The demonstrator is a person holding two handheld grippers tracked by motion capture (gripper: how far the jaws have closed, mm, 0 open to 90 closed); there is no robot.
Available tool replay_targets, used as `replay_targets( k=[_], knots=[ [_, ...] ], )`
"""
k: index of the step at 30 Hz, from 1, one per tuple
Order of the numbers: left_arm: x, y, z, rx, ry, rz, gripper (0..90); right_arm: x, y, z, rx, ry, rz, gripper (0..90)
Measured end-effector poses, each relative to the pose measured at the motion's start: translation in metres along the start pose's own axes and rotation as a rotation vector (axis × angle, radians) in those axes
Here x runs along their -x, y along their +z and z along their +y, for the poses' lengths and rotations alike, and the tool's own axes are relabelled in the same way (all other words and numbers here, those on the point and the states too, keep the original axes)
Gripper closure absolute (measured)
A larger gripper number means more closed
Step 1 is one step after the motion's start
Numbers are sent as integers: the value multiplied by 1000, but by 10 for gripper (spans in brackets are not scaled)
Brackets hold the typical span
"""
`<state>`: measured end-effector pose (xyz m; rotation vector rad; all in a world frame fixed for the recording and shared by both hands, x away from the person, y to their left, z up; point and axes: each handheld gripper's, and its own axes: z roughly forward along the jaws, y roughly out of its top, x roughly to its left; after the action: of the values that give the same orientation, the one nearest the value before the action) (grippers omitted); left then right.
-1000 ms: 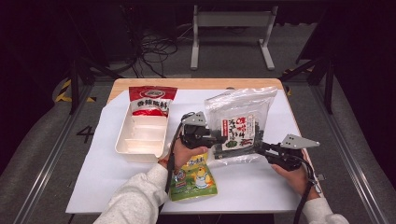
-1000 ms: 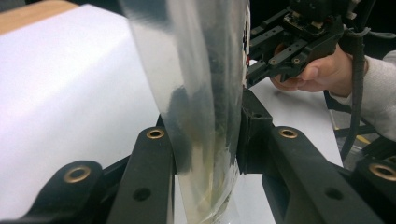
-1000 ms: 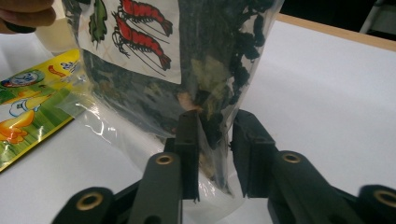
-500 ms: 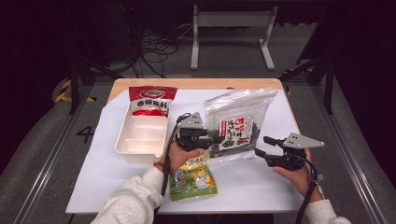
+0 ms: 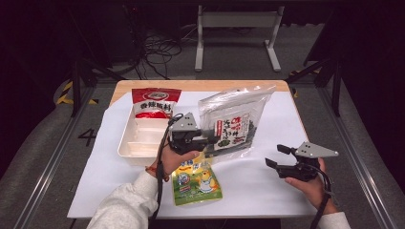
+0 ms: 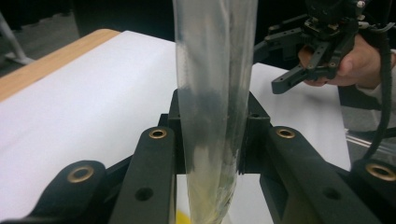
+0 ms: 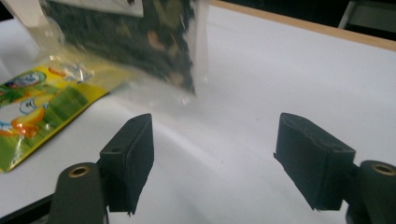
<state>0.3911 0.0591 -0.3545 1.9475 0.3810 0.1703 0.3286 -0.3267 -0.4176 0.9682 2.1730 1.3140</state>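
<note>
Clamped on the lower left edge of a clear seaweed bag [image 5: 235, 121], the jaws of the left gripper [image 5: 210, 139] hold it tilted up off the white sheet [image 5: 267, 191] covering the table. From the left gripper view, the bag [image 6: 215, 93] stands edge-on between the two black jaws, pinched tight. The right gripper [image 5: 274, 156], held low to the right of the bag and apart from it, has its jaws spread wide over bare sheet; the right gripper view shows nothing between its pads [image 7: 135, 156], with the bag's dark lower corner [image 7: 140, 42] hanging just ahead. A green and yellow snack pouch [image 5: 195, 179] lies flat on the sheet just below the bag, partly under its lower edge and beside the left hand [image 5: 174, 160]. Left of the bag sits a white divided tray [image 5: 138, 138], with a red packet [image 5: 154, 103] resting across its far end. Beyond the table's wooden edge [image 5: 191, 85], cables [image 5: 157, 50] and a metal stand [image 5: 236, 28] lie on the dark floor.
</note>
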Motion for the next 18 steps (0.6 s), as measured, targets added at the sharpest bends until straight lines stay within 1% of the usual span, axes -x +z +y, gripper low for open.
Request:
replay_targets(
  k=[1, 2, 5, 8, 9, 10, 11, 12, 14, 15, 16, 17, 18],
  knots=[
    [-1, -6, 1, 2, 10, 11, 729, -1, -1, -2, -11, -3, 0, 277],
    [-1, -6, 1, 2, 10, 11, 729, -1, -1, -2, -11, -3, 0, 277],
    [-3, -19, 1, 13, 2, 25, 729, -6, -4, -6, -37, -11, 1, 278],
    [-6, -31, 1, 30, 5, 44, 729, -11, -6, -10, -58, -31, 17, 266],
    [-6, -36, 1, 35, 1, 46, 729, -12, -7, -12, -65, -34, 21, 256],
    [-7, -40, 1, 45, 6, 56, 729, -13, -6, -14, -69, -30, 25, 238],
    [-7, -44, 2, 51, 0, 56, 729, -14, -6, -16, -73, -31, 26, 215],
    [-8, -49, 2, 61, 5, 64, 729, -15, -6, -17, -73, -33, 27, 203],
    [-11, -55, 2, 76, 2, 70, 728, -17, -5, -18, -66, -42, 44, 189],
    [-14, -61, 2, 85, -7, 74, 728, -19, -5, -18, -66, -53, 47, 182],
    [-16, -65, 1, 83, -5, 87, 728, -21, -5, -18, -71, -64, 41, 162],
    [-16, -65, 1, 83, -5, 87, 729, -21, -5, -18, -71, -64, 41, 162],
    [-18, -72, 0, 83, 3, 100, 729, -24, -3, -18, -83, -78, 33, 160]
  ],
)
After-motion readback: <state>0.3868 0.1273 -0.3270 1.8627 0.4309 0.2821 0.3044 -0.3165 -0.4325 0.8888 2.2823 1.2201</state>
